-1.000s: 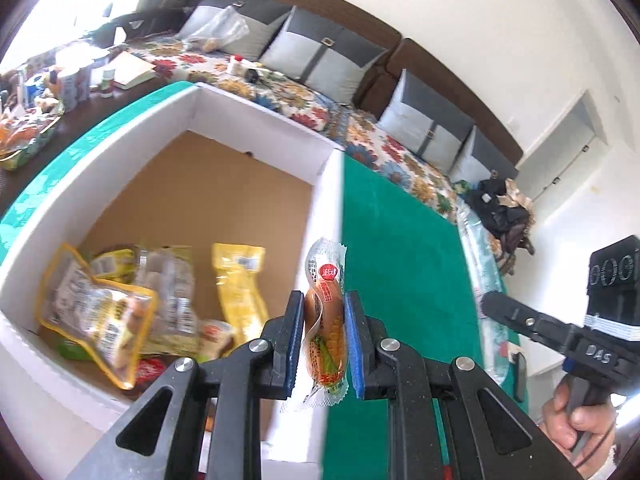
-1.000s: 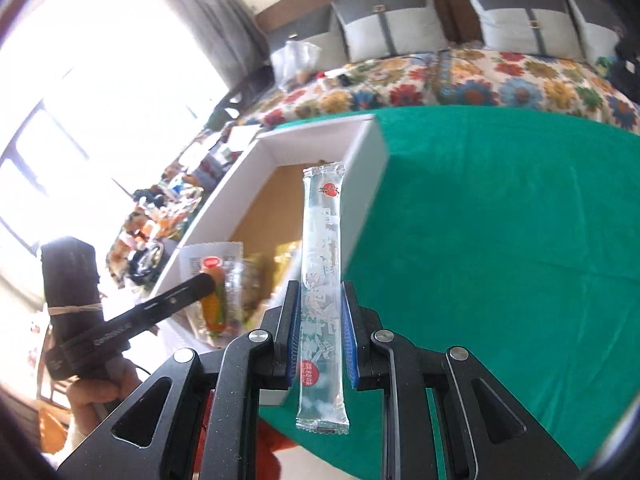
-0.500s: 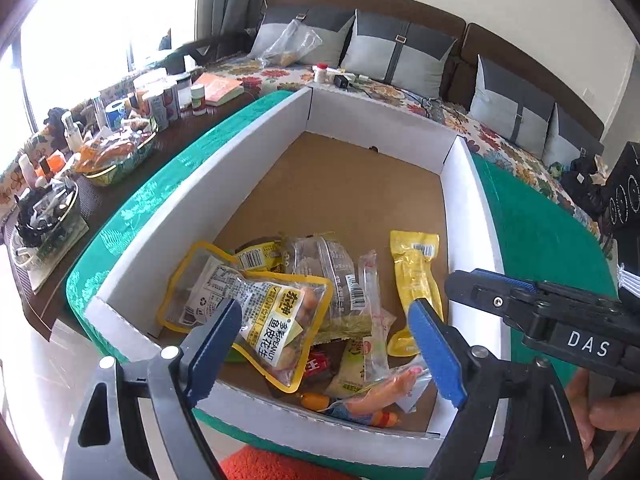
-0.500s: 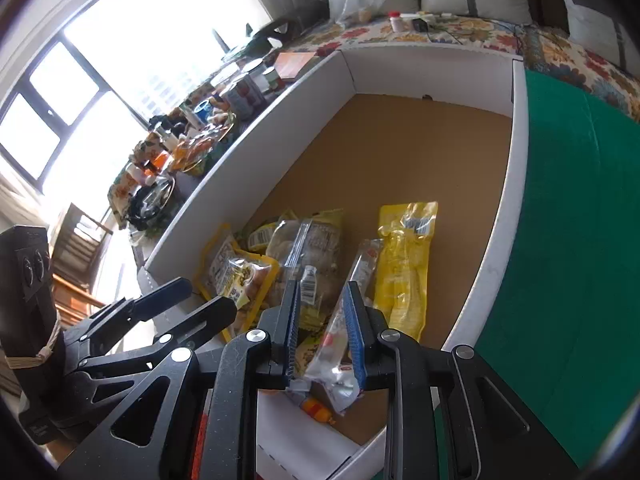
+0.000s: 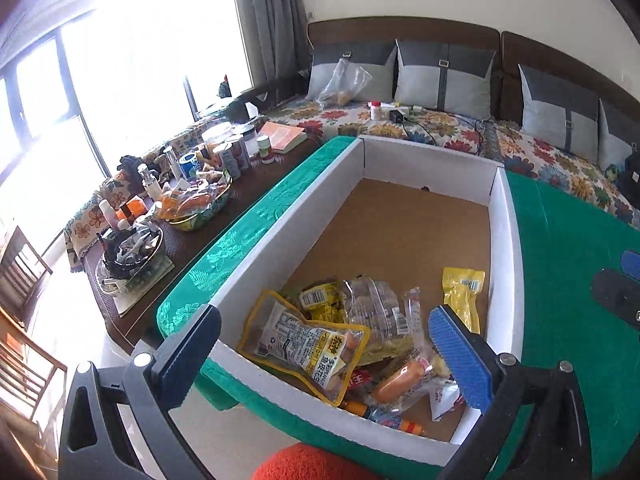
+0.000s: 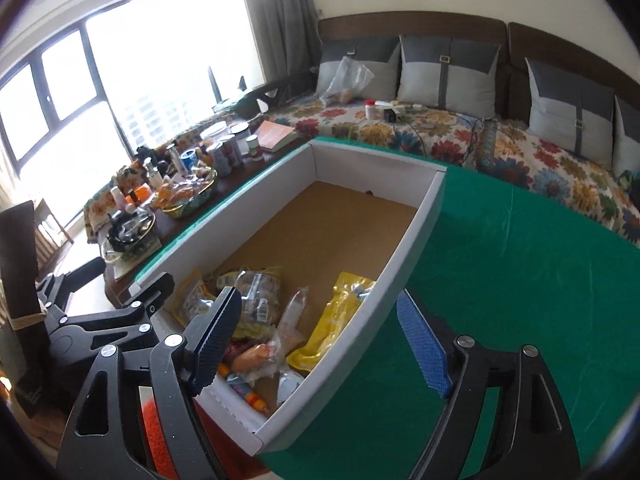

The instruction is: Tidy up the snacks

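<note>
A white cardboard box with a brown floor stands on the green tablecloth. Its near end holds several snack packs: a yellow-edged peanut pouch, a clear pack, a yellow pack and a wrapped sausage. My left gripper is open and empty over the box's near end. My right gripper is open and empty at the box's near right wall. The yellow pack and the sausage show there too. The left gripper's body is at the left.
A dark side table on the left carries bottles, cans, a book and snack bowls. A sofa with a floral cover and grey cushions runs behind. A red stool is below the table edge.
Both grippers let go of their sausage packs into the box and opened wide. Both have pulled back from the box since then.
</note>
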The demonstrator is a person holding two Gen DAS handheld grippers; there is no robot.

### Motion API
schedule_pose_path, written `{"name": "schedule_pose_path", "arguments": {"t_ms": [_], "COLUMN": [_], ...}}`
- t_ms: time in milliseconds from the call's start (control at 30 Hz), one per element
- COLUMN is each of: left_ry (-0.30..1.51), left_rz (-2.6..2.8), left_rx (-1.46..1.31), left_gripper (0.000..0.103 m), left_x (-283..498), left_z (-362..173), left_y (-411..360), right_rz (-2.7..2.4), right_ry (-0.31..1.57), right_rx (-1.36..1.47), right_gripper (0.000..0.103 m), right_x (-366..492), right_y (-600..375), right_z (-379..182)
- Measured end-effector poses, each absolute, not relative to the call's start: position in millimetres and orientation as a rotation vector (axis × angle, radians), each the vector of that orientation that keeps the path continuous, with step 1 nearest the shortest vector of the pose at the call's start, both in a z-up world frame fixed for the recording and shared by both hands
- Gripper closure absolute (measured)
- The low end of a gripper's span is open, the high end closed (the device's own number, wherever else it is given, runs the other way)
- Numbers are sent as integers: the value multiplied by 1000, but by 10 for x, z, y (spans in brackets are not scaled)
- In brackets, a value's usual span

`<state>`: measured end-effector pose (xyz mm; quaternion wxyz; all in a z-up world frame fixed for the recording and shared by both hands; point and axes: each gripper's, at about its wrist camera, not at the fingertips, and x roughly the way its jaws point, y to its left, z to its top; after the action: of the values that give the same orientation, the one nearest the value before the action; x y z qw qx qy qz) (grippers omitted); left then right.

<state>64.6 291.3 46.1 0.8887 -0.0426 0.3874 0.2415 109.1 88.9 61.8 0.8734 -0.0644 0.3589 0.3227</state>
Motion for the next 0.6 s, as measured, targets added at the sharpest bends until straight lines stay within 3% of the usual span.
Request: {"name": "schedule_pose_path", "arguments": {"t_ms": [600], "left_ry": [829], "left_rz": [513], "left_rx": [-120], "left_gripper": [0], "left_x": [537], "left_z": [376], "left_y": [2982], "right_rz": [664], "right_ry": [848], "right_rx": [-230], "right_gripper": [20], "right_x": [989], "right_y": [1078], "right_z": [376]}}
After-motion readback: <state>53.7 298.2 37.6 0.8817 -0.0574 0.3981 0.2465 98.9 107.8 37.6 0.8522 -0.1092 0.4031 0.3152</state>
